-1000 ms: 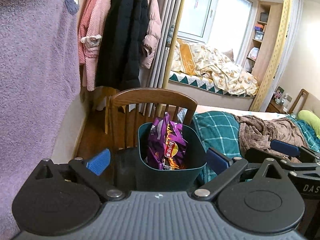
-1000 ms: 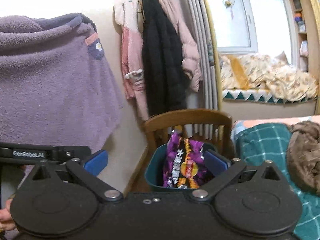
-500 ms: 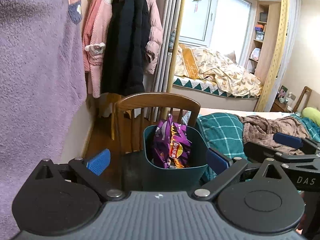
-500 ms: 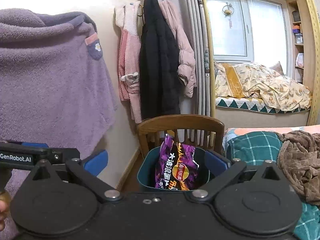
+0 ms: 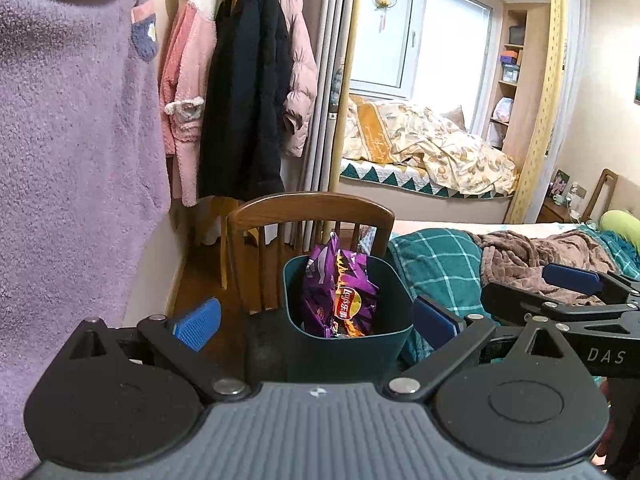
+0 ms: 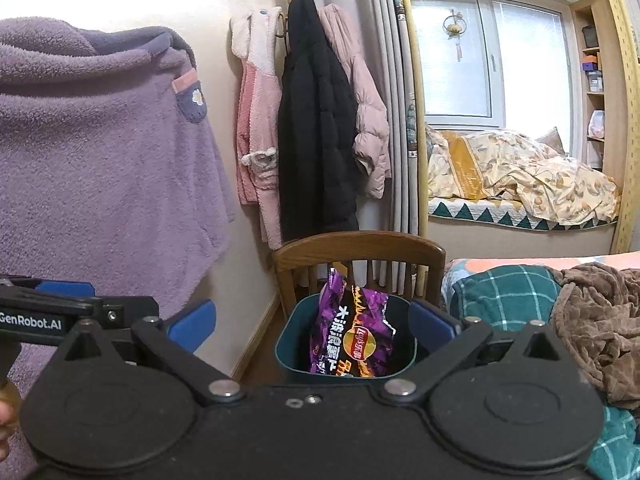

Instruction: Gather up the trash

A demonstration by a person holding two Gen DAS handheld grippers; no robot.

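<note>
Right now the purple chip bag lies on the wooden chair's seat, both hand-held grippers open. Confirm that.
Not quite. The purple chip bag stands inside the dark teal bin, in front of the wooden chair; both wrist views show it. The left hand-held gripper and right hand-held gripper are indeed open.

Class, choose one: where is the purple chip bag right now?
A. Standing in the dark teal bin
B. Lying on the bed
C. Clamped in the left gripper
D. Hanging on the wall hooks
A: the purple chip bag stands inside the dark teal bin, poking above its rim.
</note>
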